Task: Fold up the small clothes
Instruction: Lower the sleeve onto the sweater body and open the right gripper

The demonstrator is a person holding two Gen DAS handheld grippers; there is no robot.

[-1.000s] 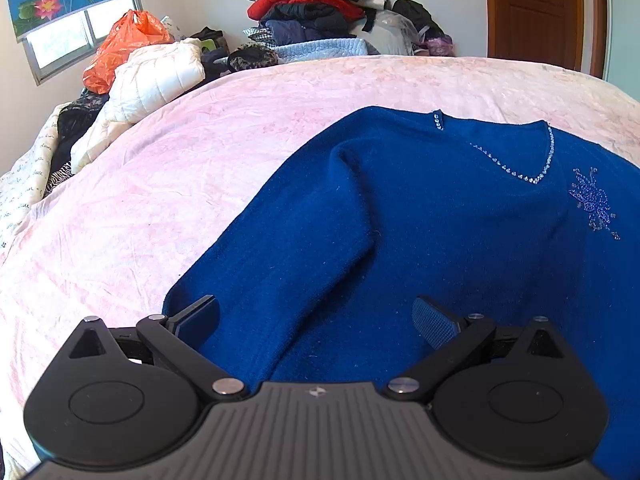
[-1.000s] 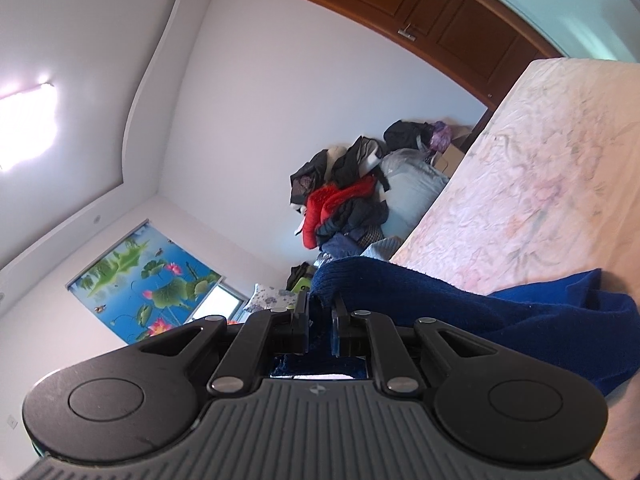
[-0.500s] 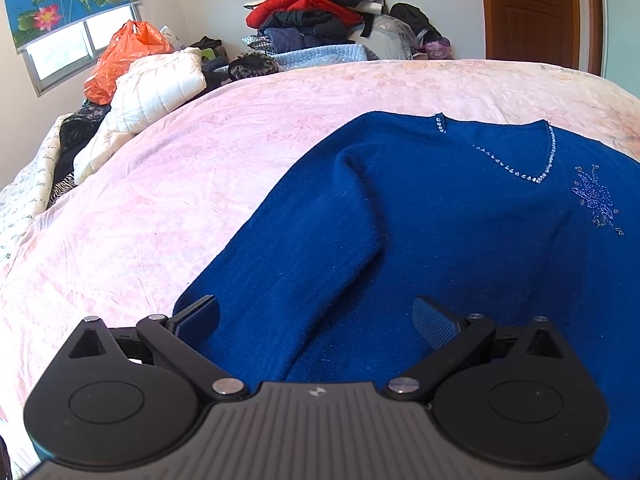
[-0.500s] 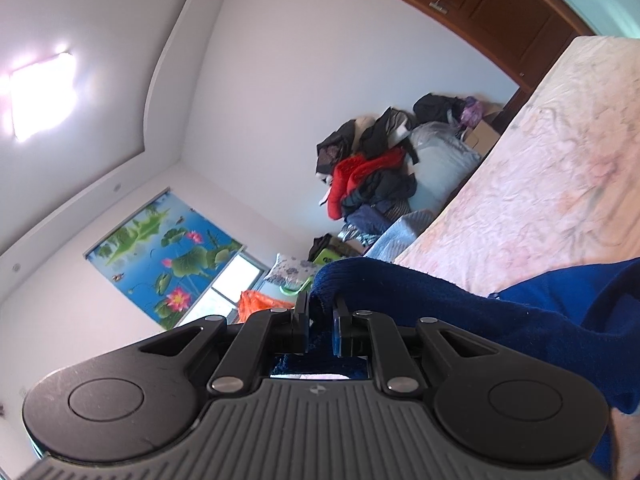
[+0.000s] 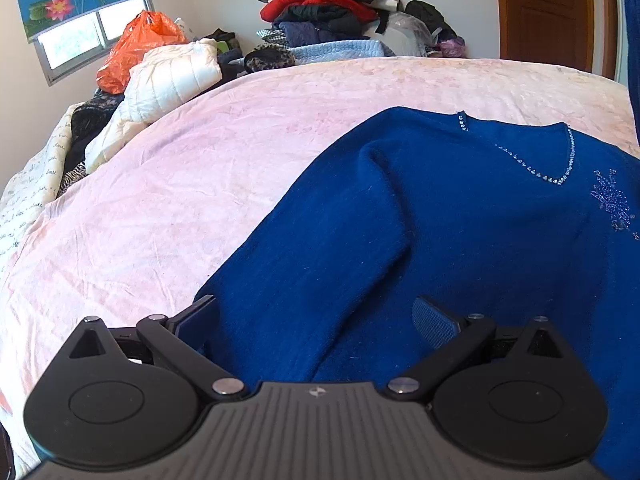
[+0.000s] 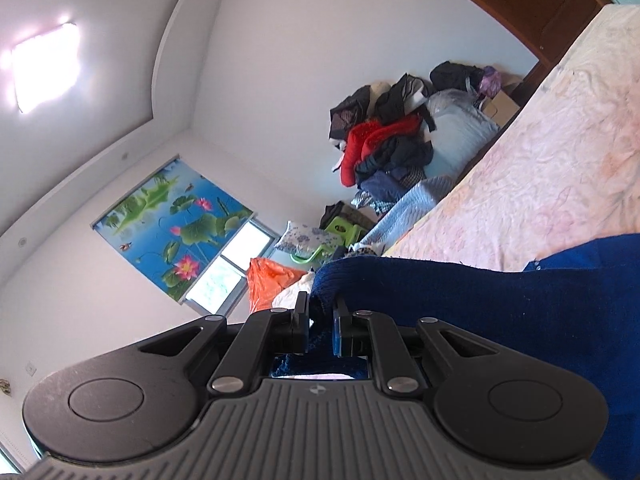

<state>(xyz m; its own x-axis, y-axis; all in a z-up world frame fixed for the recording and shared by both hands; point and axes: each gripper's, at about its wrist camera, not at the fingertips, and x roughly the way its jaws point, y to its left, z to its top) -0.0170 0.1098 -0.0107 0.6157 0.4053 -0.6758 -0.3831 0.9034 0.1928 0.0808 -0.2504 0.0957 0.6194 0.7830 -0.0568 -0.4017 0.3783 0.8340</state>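
A dark blue sweater [image 5: 460,232] with a beaded V-neck lies face up on the pink bedspread [image 5: 200,184]. Its left sleeve [image 5: 328,280] runs down toward my left gripper [image 5: 316,316], which is open and empty just above the sleeve's lower end. My right gripper [image 6: 321,324] is shut on the cuff of the other sleeve [image 6: 460,300] and holds it lifted above the bed, tilted toward the ceiling. The lifted sleeve also shows at the right edge of the left wrist view [image 5: 633,40].
A white padded jacket [image 5: 168,80] and an orange bag [image 5: 132,52] lie at the bed's far left. A heap of clothes [image 5: 340,12] is piled behind the bed. A wooden door [image 5: 544,12] stands at the back right. A window [image 6: 224,272] is in the left wall.
My right gripper has swung and tilted with the sleeve cuff still in it. My left gripper has barely moved and stays open over the left sleeve.
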